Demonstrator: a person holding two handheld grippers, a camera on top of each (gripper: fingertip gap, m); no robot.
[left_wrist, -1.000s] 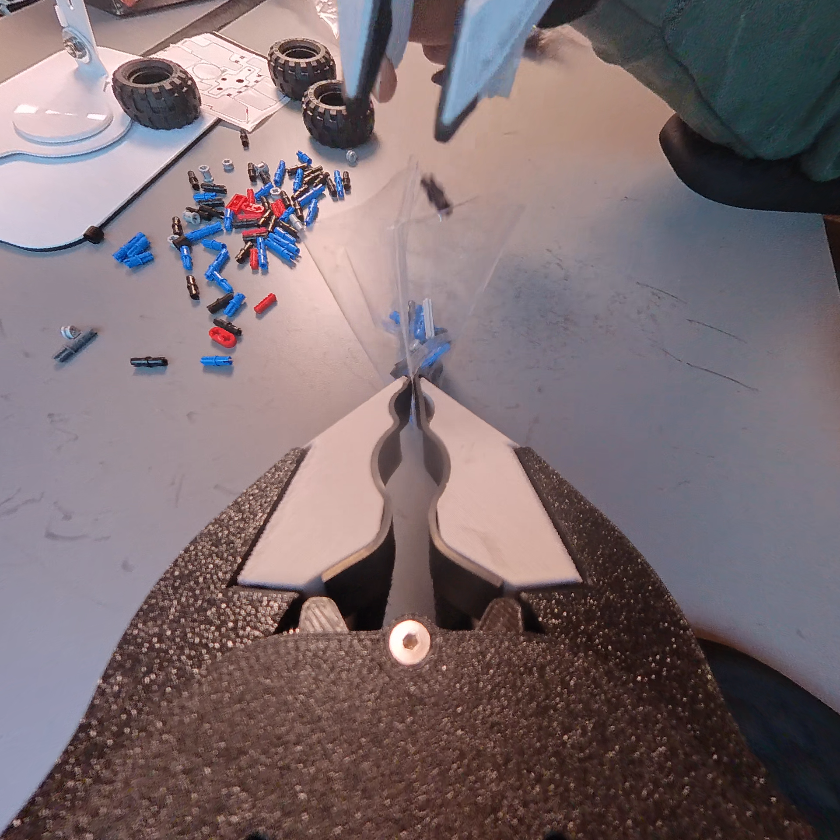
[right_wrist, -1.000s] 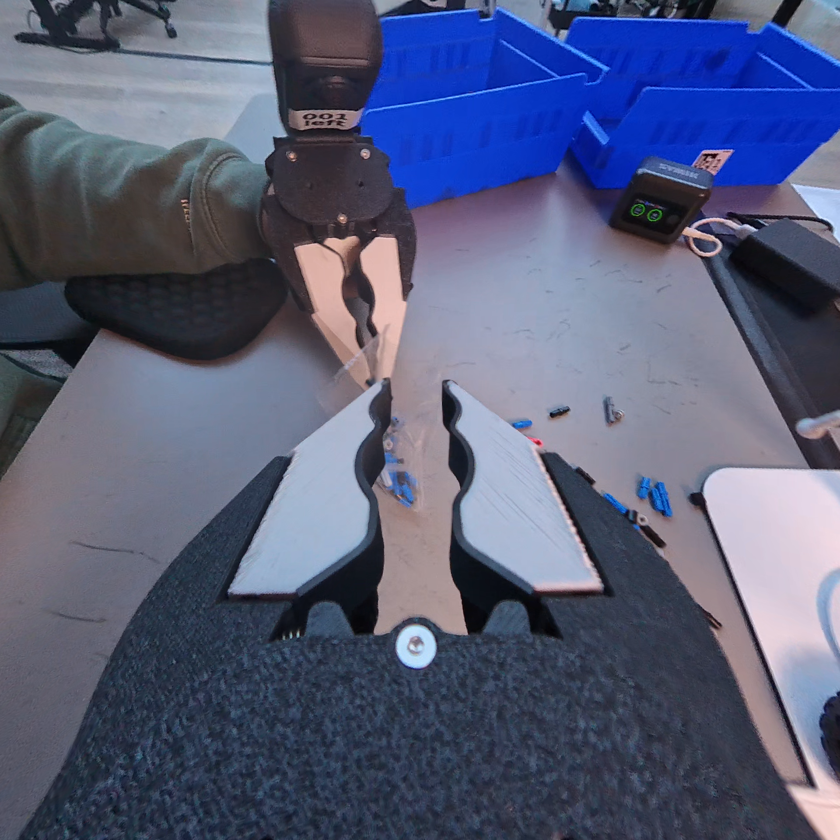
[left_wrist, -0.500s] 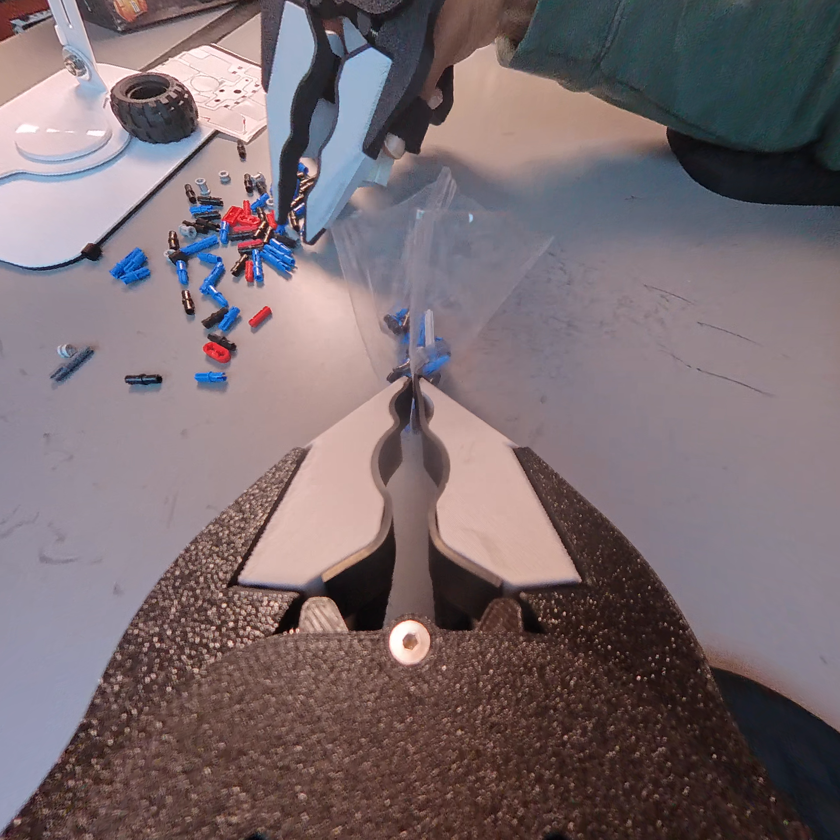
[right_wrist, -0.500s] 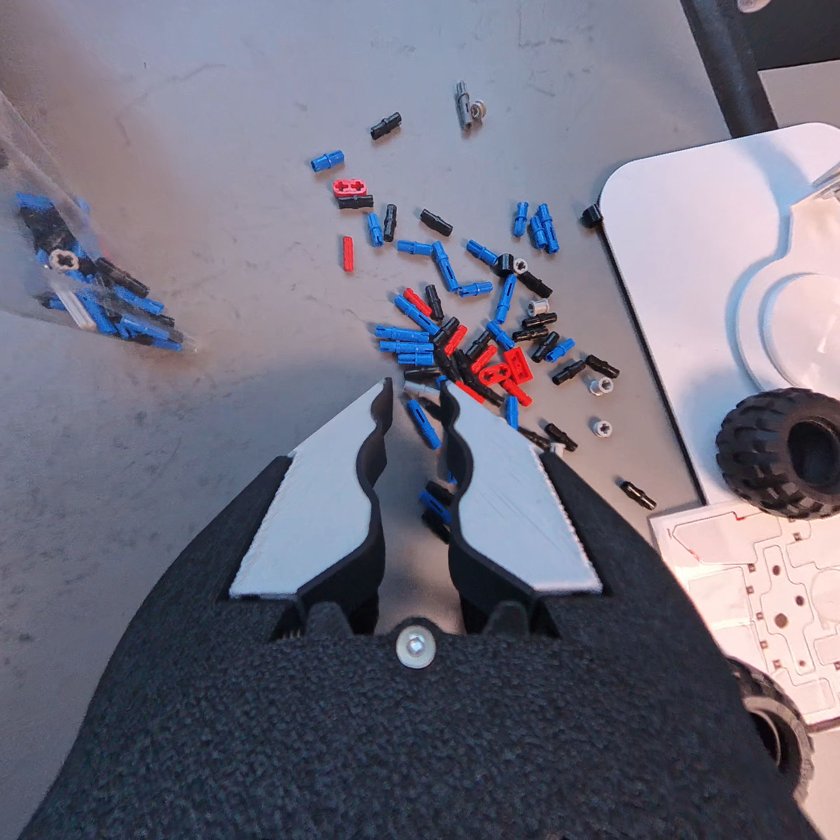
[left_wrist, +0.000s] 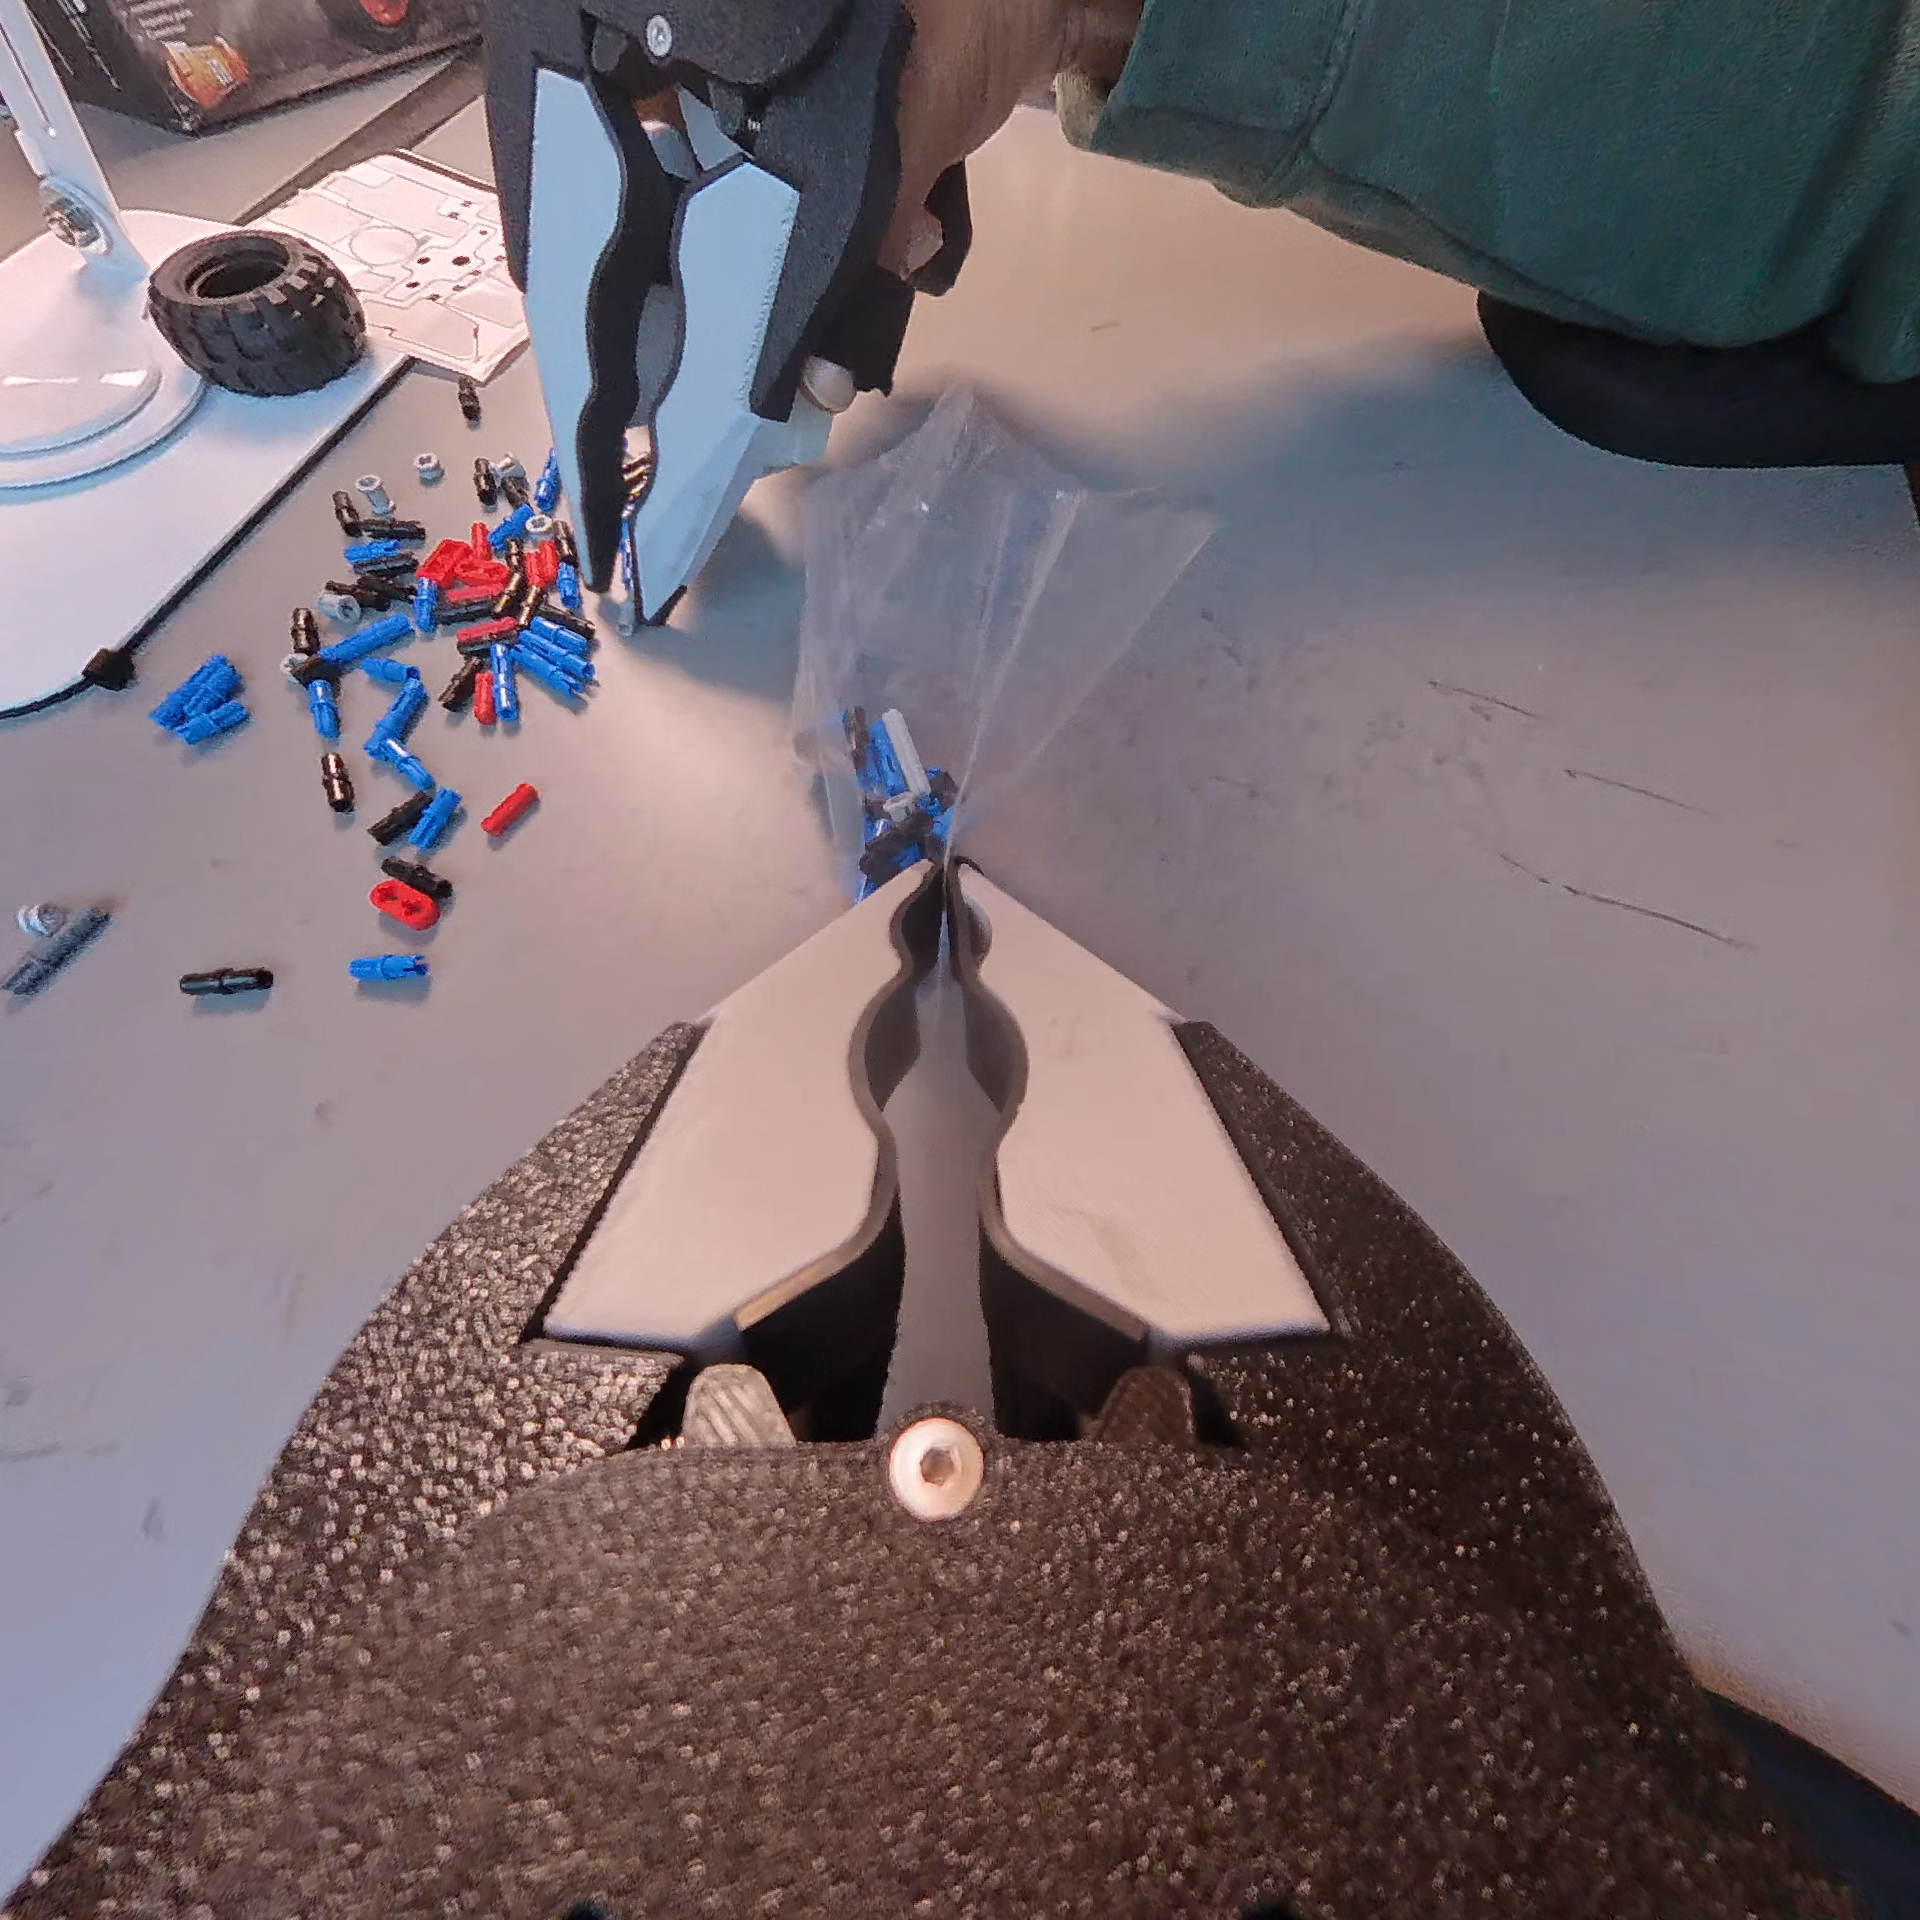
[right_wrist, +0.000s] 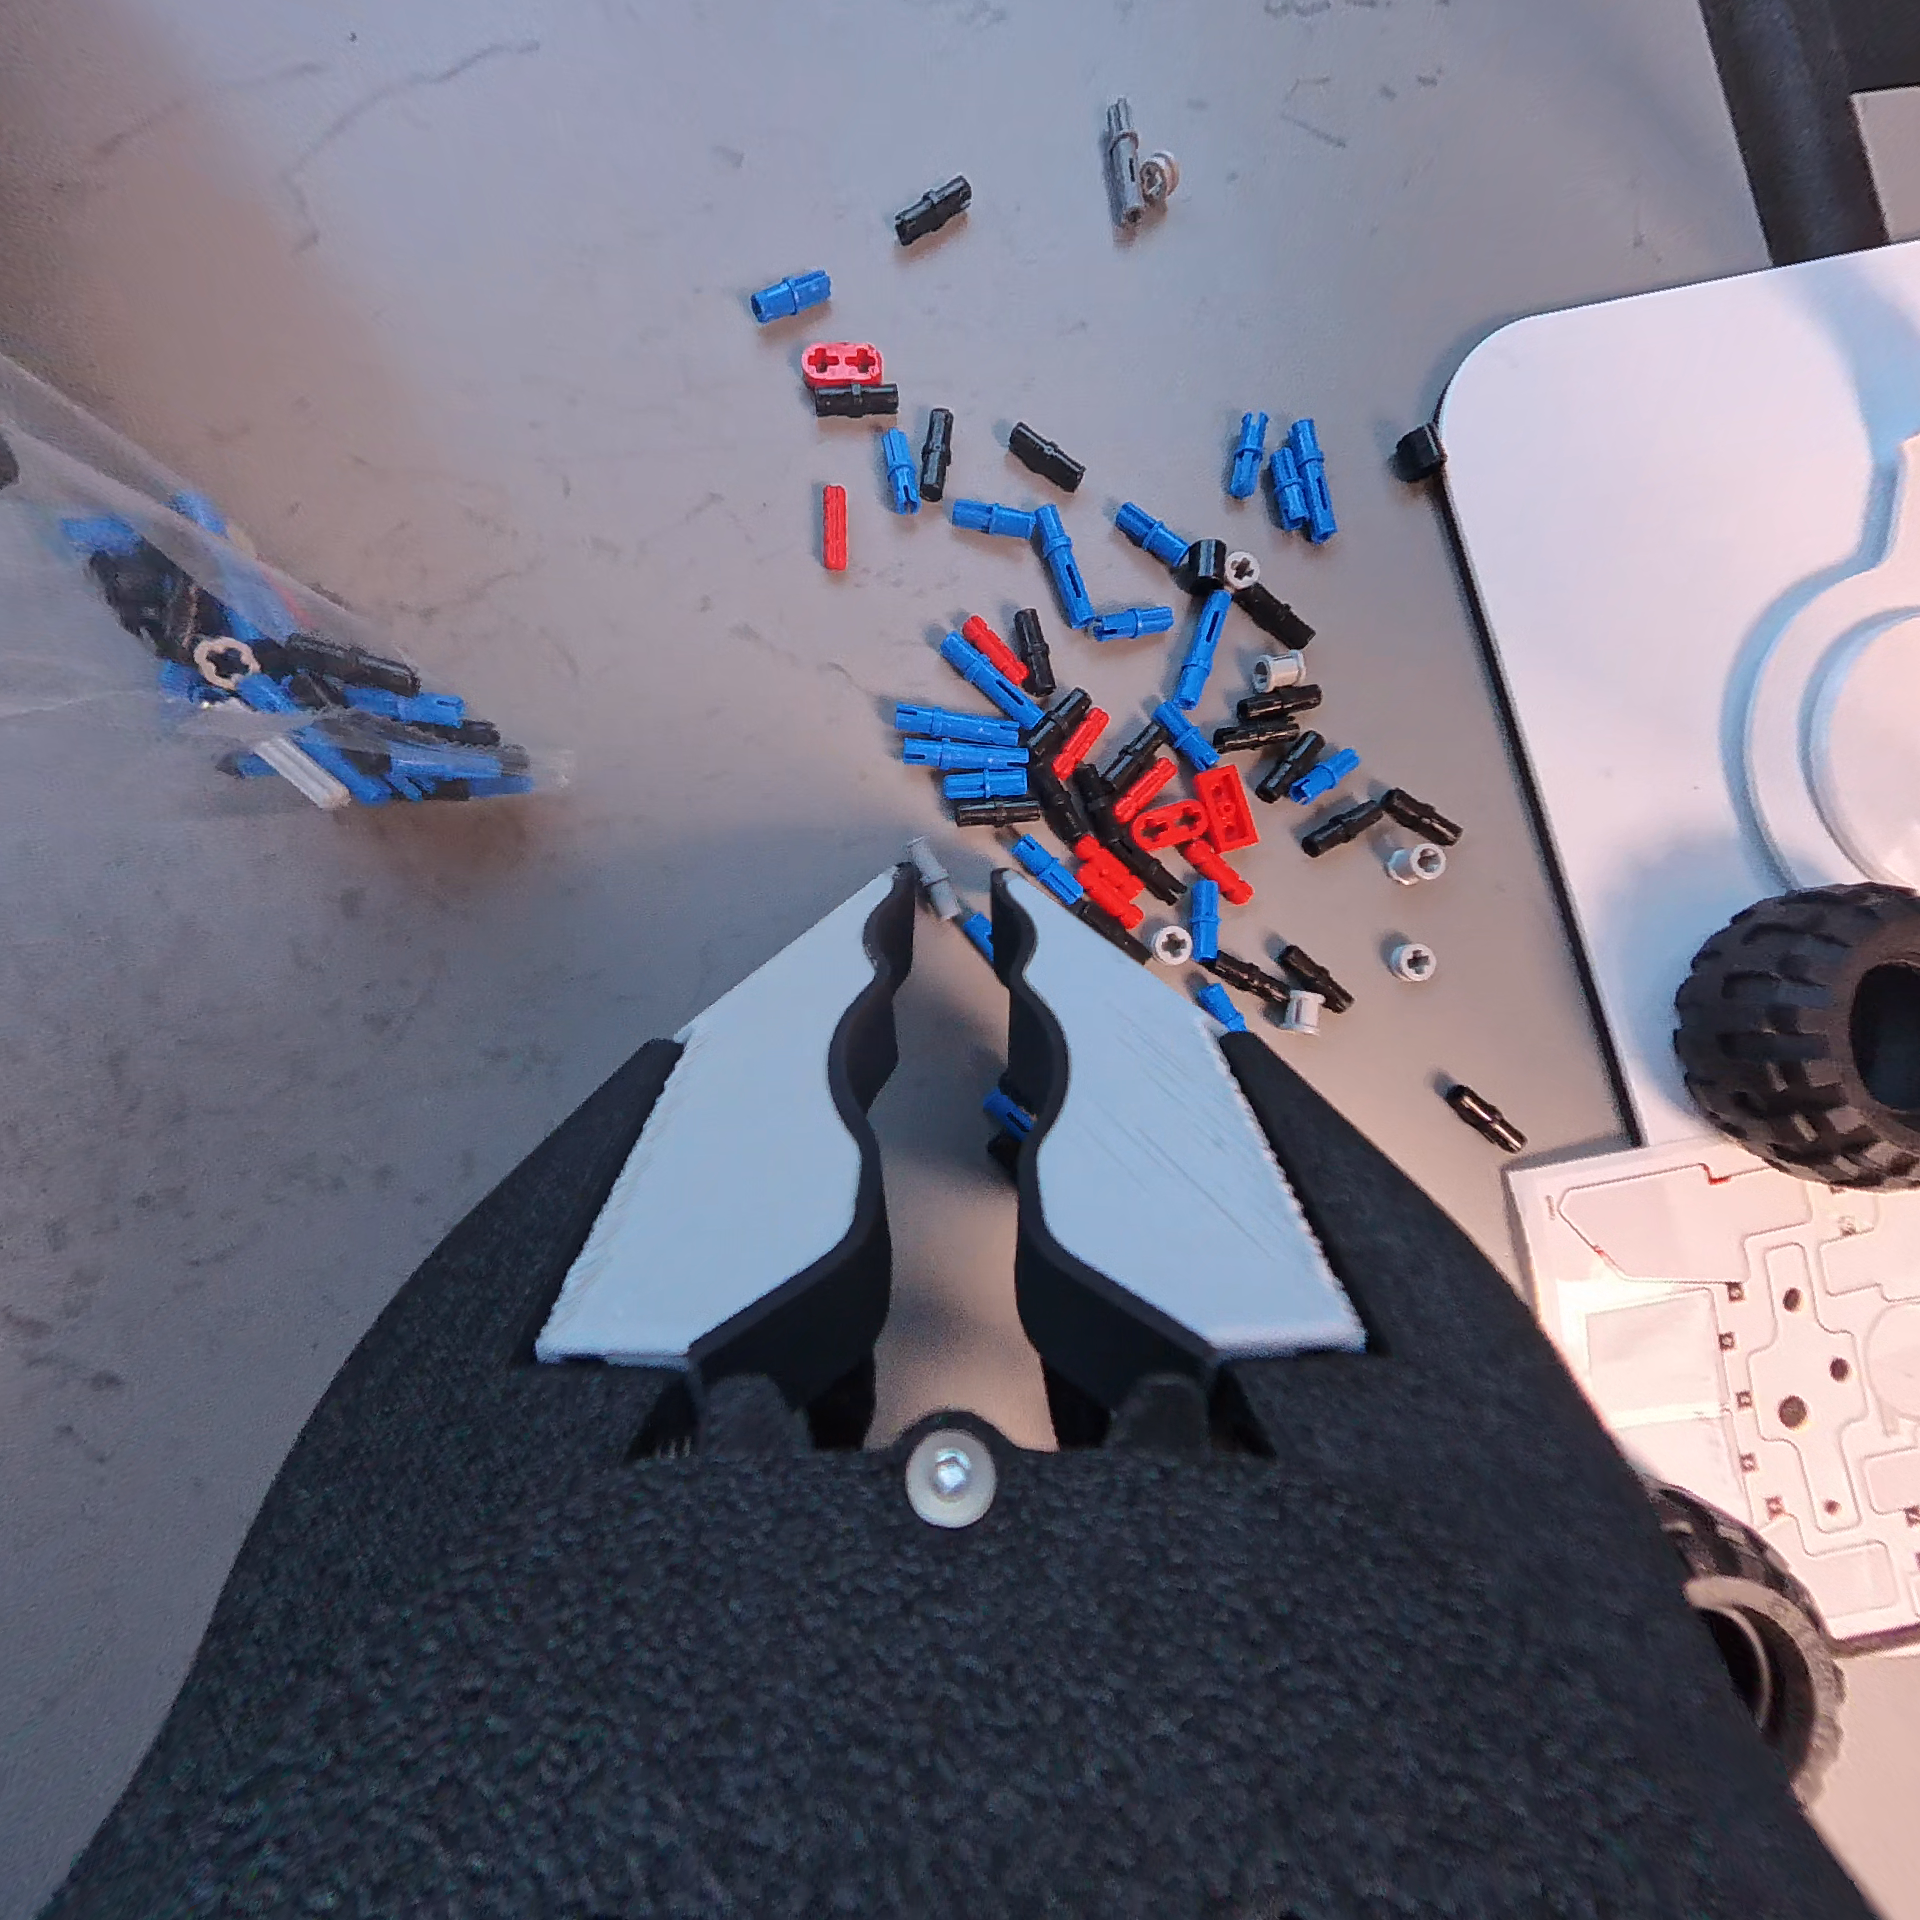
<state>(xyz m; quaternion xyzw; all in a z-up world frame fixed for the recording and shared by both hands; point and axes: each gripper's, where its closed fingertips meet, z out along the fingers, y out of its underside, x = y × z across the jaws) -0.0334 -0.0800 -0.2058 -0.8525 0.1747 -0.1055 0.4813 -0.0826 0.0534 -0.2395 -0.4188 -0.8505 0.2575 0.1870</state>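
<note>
Here the left hand-held gripper (left_wrist: 943, 883) pinches a clear, pin-filled bag (left_wrist: 977, 623).

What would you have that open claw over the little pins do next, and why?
Probably close the right gripper gently. Its jaws are open, tips down at the table, and a small grey pin lies between them, while the left gripper is shut on the clear bag.

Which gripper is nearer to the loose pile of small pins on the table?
Right. The right gripper is open at the edge of the pile; the left gripper is off to the side, shut on the clear bag.
</note>
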